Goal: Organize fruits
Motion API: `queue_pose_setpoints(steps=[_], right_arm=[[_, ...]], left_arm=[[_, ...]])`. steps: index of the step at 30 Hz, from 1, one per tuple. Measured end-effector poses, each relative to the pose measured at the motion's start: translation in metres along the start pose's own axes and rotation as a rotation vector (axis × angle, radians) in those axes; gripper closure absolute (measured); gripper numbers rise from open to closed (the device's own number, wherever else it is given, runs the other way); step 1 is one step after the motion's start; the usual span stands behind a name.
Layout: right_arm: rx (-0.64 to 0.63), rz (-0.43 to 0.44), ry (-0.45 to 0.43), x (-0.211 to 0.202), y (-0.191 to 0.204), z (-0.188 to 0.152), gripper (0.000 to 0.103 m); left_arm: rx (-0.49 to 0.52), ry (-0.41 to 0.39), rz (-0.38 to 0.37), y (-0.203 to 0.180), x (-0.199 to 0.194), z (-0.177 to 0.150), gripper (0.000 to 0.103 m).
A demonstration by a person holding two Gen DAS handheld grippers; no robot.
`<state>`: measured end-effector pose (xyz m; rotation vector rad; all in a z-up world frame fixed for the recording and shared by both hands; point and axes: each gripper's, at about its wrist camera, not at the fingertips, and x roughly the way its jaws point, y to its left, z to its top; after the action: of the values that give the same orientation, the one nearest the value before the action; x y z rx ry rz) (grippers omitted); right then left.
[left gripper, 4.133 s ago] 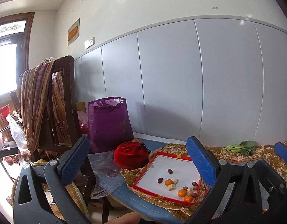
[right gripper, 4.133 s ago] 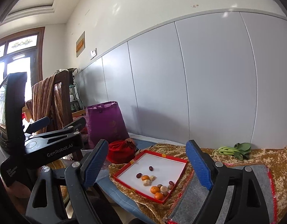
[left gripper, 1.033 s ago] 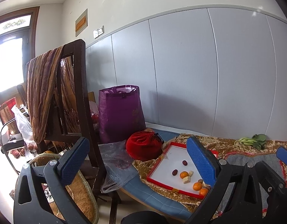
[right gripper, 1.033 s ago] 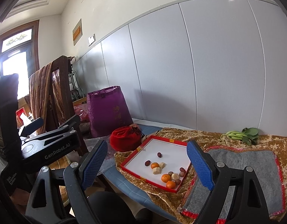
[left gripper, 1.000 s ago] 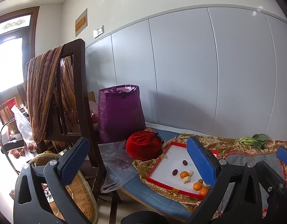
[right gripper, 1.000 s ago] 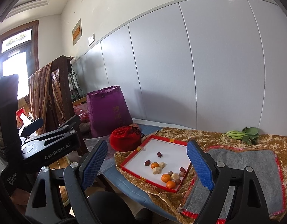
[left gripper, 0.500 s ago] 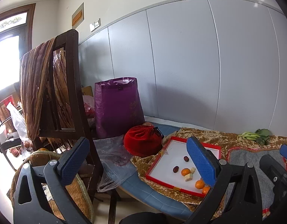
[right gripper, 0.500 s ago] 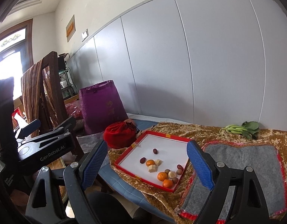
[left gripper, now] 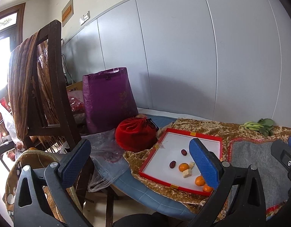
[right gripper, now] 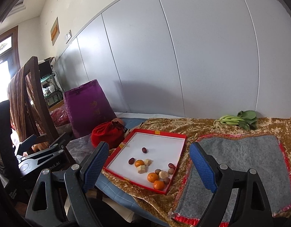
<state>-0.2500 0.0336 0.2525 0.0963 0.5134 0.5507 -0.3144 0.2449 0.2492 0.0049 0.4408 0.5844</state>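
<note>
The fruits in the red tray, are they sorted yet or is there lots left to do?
Nothing looks sorted yet. The oranges, red dates, pale chunks and small brownish fruits lie mixed in the red tray. Nothing is in hand: the left gripper and right gripper both hang open and empty above the table. All the sorting is left.

Tray (right gripper: 160, 138) sits on cloth-covered table (right gripper: 192, 124), left of mat (right gripper: 244, 151). Fruits (right gripper: 153, 176) lie in tray, mostly near side; two dates (right gripper: 144, 150) farther in. Pouch (right gripper: 107, 132) just left of tray, bag (right gripper: 88, 109) behind it. Greens (right gripper: 238, 120) at far right by wall. Chair (right gripper: 34, 102) w/ draped cloth stands far left.
</note>
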Motion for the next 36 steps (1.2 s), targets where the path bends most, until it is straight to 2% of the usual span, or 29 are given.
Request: queue_pose_setpoints(steps=[7,36], right_arm=[[-0.007,-0.007,-0.009,-0.003,-0.001,0.001,0.015],[-0.034,-0.009,-0.015,-0.005,0.009,0.005,0.015]], left_arm=[[-0.009,-0.001,-0.025,-0.002,-0.002,0.002,0.0],[-0.011,-0.017,-0.04,-0.008,-0.004,0.003,0.0]])
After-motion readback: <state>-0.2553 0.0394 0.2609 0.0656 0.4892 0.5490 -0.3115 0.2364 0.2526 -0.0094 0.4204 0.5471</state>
